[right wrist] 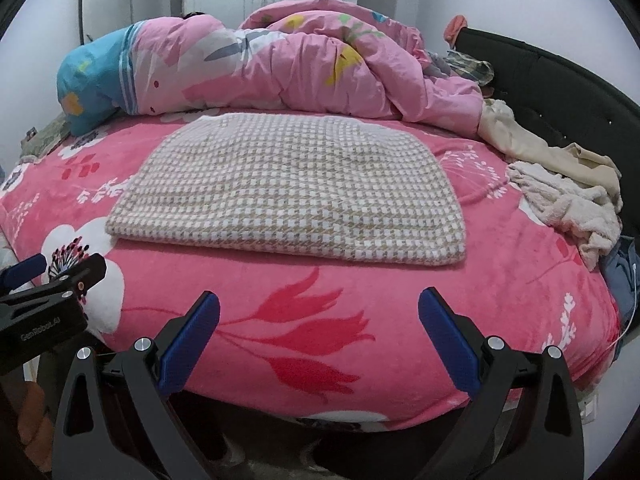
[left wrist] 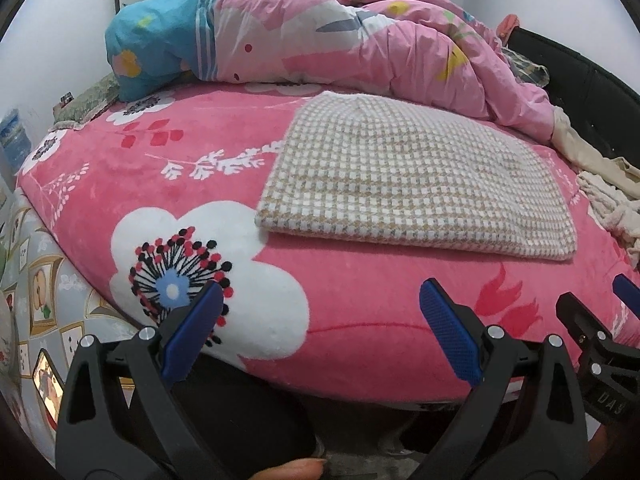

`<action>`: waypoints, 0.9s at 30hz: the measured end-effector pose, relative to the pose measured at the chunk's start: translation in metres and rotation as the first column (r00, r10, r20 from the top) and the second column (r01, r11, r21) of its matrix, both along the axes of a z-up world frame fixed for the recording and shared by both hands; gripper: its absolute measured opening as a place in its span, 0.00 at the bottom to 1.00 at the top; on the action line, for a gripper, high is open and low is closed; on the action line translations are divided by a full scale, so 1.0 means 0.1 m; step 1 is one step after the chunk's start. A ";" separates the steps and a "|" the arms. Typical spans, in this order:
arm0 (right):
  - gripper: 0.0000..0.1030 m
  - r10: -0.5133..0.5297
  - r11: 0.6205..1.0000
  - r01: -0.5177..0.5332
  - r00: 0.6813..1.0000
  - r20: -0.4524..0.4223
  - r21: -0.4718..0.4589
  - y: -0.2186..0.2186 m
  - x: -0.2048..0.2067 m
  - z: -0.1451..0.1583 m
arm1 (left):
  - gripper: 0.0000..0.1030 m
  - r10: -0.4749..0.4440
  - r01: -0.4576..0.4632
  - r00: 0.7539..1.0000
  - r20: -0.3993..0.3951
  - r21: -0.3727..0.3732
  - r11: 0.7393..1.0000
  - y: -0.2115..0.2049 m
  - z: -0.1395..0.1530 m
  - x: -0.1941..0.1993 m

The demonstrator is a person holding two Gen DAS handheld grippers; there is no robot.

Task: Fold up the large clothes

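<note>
1. At the far left of the bed, a blue end of a big quilt [right wrist: 86,80] sticks out. The rest of the quilt is pink and lies bunched up along the far side.
2. The bed has a soft pink blanket [right wrist: 280,340] with white flowers and red tulips on it. It covers the whole top.
3. The left gripper [left wrist: 320,328] hangs over the near edge of the bed. Its two blue fingers [left wrist: 192,332] are spread wide apart and nothing is between them. It touches no cloth.
4. The checked garment [right wrist: 288,188] lies flat in the middle of the bed, on the pink blanket. It is tan and white and folded into a neat rectangle. Its far edge sits just beside the quilt. It lies well apart from both grippers.
5. The right gripper [right wrist: 320,336] also hangs over the near edge, to the right of the left one. Its fingers are spread wide too, and it grips nothing.
6. At the right side lies a heap of cream clothes [right wrist: 568,196], all crumpled. Under it peeks something blue, maybe jeans, but that is hard to tell.
7. Behind the heap stands a dark headboard [right wrist: 560,76].
</note>
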State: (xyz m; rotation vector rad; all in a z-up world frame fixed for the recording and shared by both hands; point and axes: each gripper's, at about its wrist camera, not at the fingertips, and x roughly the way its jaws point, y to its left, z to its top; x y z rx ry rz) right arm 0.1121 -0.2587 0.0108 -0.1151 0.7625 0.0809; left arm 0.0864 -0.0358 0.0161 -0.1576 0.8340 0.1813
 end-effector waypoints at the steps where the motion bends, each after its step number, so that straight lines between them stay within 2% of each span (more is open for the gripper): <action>1: 0.94 0.001 1.000 -0.001 1.000 0.000 -0.003 0.00 0.00 0.00 | 0.92 -0.002 0.002 1.000 0.000 0.002 1.000 0.00 0.00 0.00; 27: 0.94 -0.014 1.000 0.015 1.000 0.012 -0.025 -0.05 -0.03 0.05 | 0.92 -0.035 0.035 0.999 -0.012 -0.006 0.999 -0.08 -0.01 -0.01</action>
